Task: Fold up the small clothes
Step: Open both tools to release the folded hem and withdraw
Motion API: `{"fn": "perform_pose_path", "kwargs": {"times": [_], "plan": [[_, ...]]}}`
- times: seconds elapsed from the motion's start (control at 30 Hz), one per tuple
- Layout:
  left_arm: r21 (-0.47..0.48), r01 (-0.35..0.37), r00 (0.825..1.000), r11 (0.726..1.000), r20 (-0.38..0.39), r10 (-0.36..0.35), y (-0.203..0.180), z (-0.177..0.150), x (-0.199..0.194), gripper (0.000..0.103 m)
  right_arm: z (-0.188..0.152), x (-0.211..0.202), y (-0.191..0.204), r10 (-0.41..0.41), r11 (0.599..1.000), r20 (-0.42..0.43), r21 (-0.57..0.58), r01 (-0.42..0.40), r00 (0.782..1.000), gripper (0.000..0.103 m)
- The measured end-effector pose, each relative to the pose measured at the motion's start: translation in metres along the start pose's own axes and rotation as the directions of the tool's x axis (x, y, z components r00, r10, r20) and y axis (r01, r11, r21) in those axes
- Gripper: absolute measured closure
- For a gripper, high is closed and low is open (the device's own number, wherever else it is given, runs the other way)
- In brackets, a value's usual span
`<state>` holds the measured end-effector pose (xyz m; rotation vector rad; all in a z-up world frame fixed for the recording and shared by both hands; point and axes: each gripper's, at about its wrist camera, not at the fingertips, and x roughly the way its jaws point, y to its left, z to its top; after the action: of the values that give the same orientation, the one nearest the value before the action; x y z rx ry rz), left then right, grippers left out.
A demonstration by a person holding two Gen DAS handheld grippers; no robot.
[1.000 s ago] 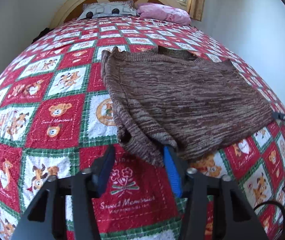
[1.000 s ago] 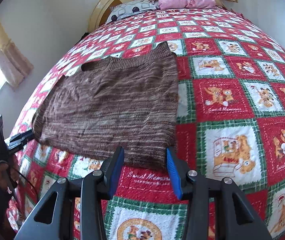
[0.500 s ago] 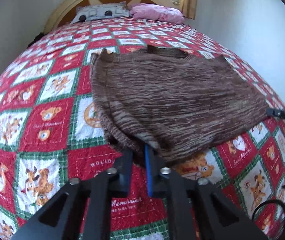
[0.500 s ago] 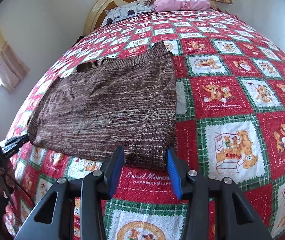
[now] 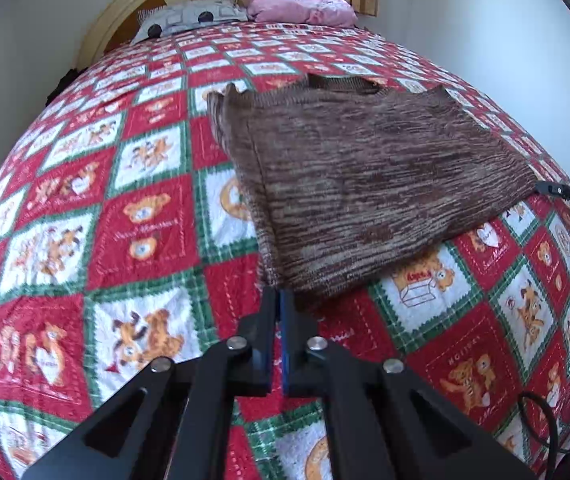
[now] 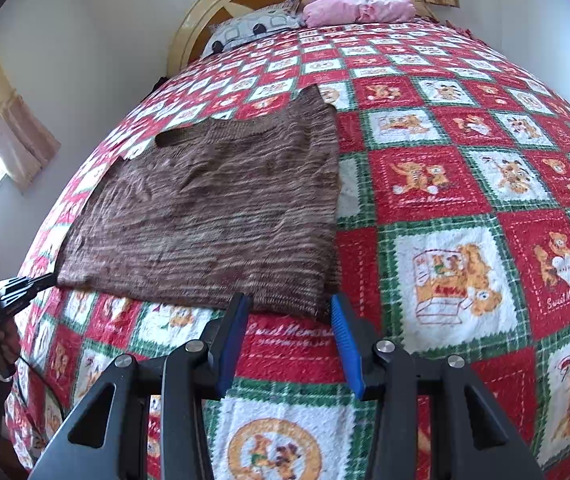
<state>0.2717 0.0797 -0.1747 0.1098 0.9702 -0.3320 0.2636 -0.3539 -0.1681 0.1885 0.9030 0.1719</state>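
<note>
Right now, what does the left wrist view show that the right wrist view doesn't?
Only the left wrist view: the left gripper seen from behind, shut on the near left corner of the brown sweater, and the sweater's bunched left edge.

Only the right wrist view: the right gripper open at the sweater's near right corner, and a curtain at the left.

Both: sweater, bear-print quilt, grey pillow, pink pillow, headboard.
</note>
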Motion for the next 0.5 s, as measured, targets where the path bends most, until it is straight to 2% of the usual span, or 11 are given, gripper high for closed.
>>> {"fn": "perform_pose_path", "kwargs": {"times": [0.07,0.13,0.17,0.2,0.27,0.37,0.5], "plan": [[-0.014,0.006,1.000,1.000,0.010,-0.006,0.001,0.000,0.002,0.101,-0.001,0.002,0.002,-0.033,0.999,-0.007,-0.017,0.033,0.999,0.059],[-0.024,0.009,1.000,1.000,0.016,-0.008,0.002,0.001,0.002,0.101,0.000,0.004,-0.001,-0.021,1.000,-0.019,-0.003,0.021,1.000,0.061],[-0.024,0.009,1.000,1.000,0.019,-0.008,0.001,0.001,0.002,0.101,0.002,0.005,-0.003,-0.025,1.000,-0.023,0.004,0.025,0.999,0.085],[-0.020,0.006,1.000,1.000,0.020,-0.006,0.001,0.001,0.002,0.101,0.003,0.005,-0.005,-0.023,1.000,-0.031,0.013,0.023,0.999,0.095],[-0.008,0.000,1.000,1.000,0.020,0.001,-0.001,0.000,0.001,0.101,0.004,0.001,-0.008,0.007,0.999,-0.033,0.034,-0.006,0.999,0.095],[-0.001,0.001,1.000,1.000,0.021,-0.001,0.001,-0.002,-0.002,0.101,0.007,-0.016,-0.007,-0.004,1.000,0.003,0.014,0.004,1.000,0.096],[0.005,-0.015,1.000,1.000,0.017,0.015,0.002,-0.006,-0.005,0.101,0.000,-0.003,-0.013,-0.045,0.999,-0.077,0.004,0.045,0.996,0.095]]}}
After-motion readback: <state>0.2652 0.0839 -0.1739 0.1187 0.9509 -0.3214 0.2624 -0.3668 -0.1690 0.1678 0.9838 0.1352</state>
